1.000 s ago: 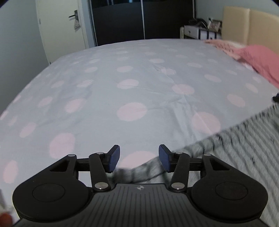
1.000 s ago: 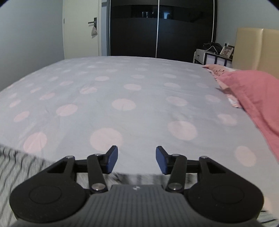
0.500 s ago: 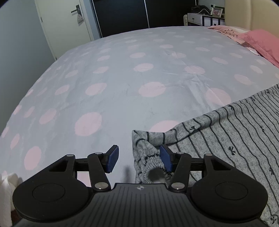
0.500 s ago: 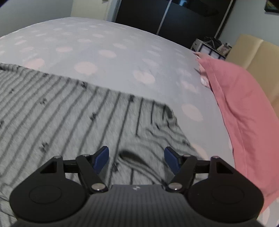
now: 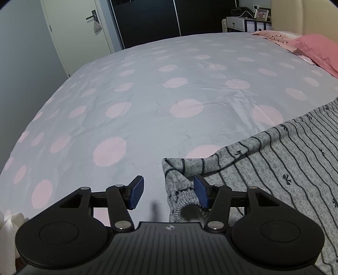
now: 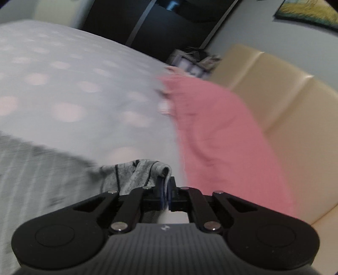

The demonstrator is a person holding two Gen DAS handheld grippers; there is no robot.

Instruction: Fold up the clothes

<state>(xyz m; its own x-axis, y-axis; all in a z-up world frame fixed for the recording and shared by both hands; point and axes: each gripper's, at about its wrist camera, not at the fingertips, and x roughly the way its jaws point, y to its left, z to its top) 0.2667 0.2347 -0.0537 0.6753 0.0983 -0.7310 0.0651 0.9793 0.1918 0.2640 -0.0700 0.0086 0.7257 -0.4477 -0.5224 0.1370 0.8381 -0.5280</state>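
A grey garment with thin black stripes and small bows [image 5: 295, 169] lies spread on the bed at the right of the left wrist view. Its sleeve with a ribbed cuff [image 5: 186, 203] lies bunched between the fingers of my left gripper [image 5: 169, 191], against the right pad; the gripper is open. In the right wrist view my right gripper [image 6: 164, 195] is shut on a bunched edge of the same garment [image 6: 135, 171], which trails off to the left. That view is blurred by motion.
The bed has a grey cover with pink dots [image 5: 147, 101]. Pink pillows [image 6: 217, 127] and a cream headboard [image 6: 285, 101] lie to the right. A dark wardrobe [image 5: 169, 17], a door [image 5: 80, 31] and a bedside cabinet [image 5: 247, 23] stand beyond the bed.
My right gripper has closed on the garment's edge and swung right toward the pillows. My left gripper stays open around the sleeve cuff and has barely moved.
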